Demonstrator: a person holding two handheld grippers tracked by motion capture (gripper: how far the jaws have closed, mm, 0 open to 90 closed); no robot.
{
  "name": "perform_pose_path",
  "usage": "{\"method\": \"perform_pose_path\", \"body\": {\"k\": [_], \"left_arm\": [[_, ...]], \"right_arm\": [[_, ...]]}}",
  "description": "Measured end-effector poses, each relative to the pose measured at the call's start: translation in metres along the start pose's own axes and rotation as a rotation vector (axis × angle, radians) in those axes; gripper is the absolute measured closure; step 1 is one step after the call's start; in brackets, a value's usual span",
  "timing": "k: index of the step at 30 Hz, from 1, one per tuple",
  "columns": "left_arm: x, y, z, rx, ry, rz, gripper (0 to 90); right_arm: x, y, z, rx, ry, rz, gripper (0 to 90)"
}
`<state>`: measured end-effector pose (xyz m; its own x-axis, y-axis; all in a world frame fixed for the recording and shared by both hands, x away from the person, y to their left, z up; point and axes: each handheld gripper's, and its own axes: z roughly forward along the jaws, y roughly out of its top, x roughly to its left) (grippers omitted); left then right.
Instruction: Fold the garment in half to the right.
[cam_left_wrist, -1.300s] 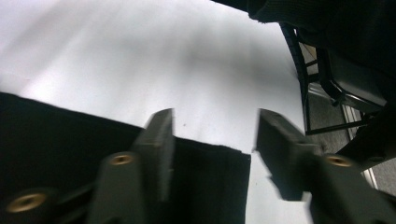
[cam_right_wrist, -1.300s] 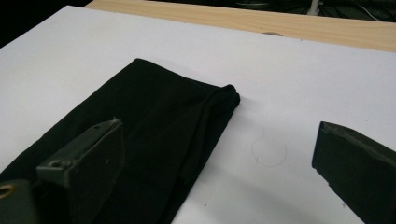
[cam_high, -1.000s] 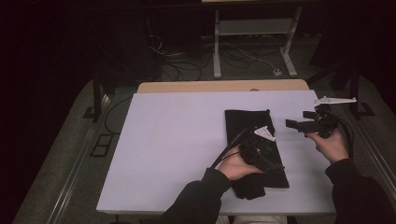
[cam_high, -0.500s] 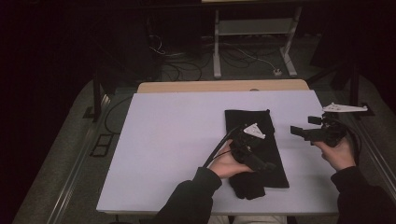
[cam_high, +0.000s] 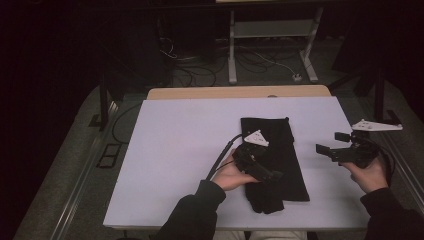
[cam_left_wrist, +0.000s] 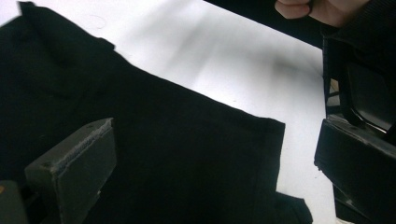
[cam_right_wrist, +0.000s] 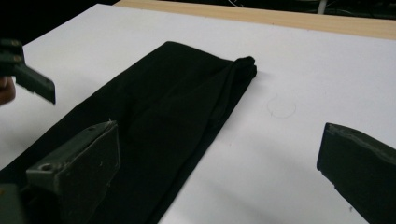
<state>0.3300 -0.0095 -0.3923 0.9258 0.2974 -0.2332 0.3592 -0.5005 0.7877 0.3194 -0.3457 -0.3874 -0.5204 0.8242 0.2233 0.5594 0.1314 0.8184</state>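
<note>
While the left tool (cam_high: 260, 167) hovers released over the near end of the folded black cloth (cam_high: 280, 150), right tool (cam_high: 334, 147), also released, has drawn back to the cloth's right over bare desk (cam_high: 175, 150); a fresh grasp looks likely next.

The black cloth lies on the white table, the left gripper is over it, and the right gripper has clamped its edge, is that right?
Not quite. The right gripper is open, off beside the black cloth, not gripping it; the high view shows this. The left gripper is over it on the white table.
</note>
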Motion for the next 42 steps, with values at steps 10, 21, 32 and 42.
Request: {"method": "perform_pose_path", "body": {"k": [10,21,32,42], "left_arm": [[0.008,-0.013,-0.018,-0.007,0.043,-0.007,0.0],[0.016,-0.029,-0.035,-0.039,0.088,-0.021,0.0],[0.022,-0.047,-0.058,-0.078,0.131,-0.052,0.0],[0.026,-0.062,-0.082,-0.109,0.18,-0.073,0.0]], "right_arm": [[0.002,-0.009,-0.005,0.003,-0.009,-0.007,0.0],[0.006,-0.019,-0.011,0.003,-0.008,-0.002,0.0],[0.012,-0.029,-0.017,0.004,-0.008,-0.009,0.0],[0.015,-0.041,-0.022,0.003,-0.013,-0.013,0.0]]}}
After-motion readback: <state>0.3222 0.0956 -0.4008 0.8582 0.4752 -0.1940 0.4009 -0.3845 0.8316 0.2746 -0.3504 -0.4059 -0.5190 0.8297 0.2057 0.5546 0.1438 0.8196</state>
